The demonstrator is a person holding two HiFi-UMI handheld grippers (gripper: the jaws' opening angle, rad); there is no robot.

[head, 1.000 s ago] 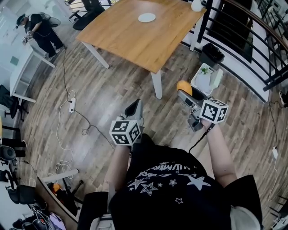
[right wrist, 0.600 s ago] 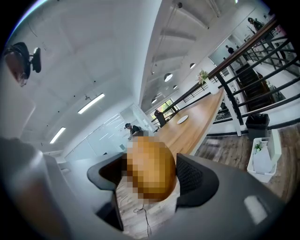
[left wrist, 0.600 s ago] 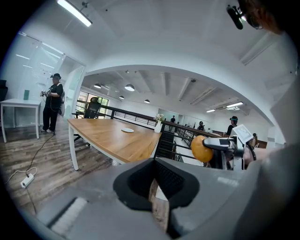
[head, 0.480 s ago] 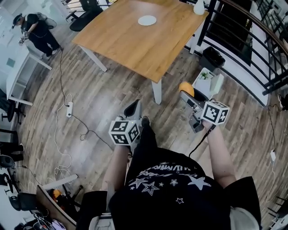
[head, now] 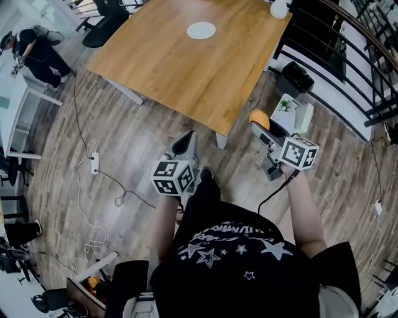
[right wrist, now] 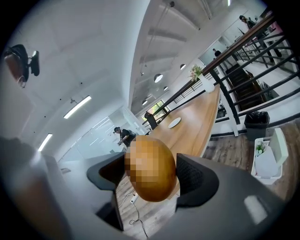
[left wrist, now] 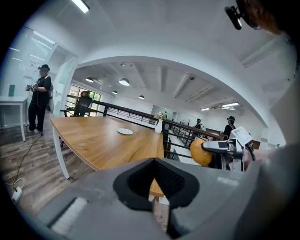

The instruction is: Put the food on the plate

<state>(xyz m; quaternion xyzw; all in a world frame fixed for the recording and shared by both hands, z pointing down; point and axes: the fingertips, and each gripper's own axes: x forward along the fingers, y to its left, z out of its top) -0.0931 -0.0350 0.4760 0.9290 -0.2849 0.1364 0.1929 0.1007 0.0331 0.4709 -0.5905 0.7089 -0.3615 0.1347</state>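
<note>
Right gripper (head: pixel 260 126): jaws closed on 1 round orange-brown food item (right wrist: pixel 151 174). They pinch it at its 2 sides, so it hangs clear of the floor, just off the near right corner of the table (head: pixel 186 68).

Left gripper (left wrist: pixel 153 185): jaws together, nothing between them. We judge it idle, since 1 claw is enough for this load.

Plate (head: pixel 201 30): 1, white, bare, on the far part of the table and well apart from the food. We judge the carry unfinished, with the tabletop yet to cross.

Vase (head: pixel 279 9): far right corner of the table, cut off by the frame.

Hard to make out: the food's kind and surface, and the contents of the white box (head: pixel 292 110) on the floor at right.
</note>
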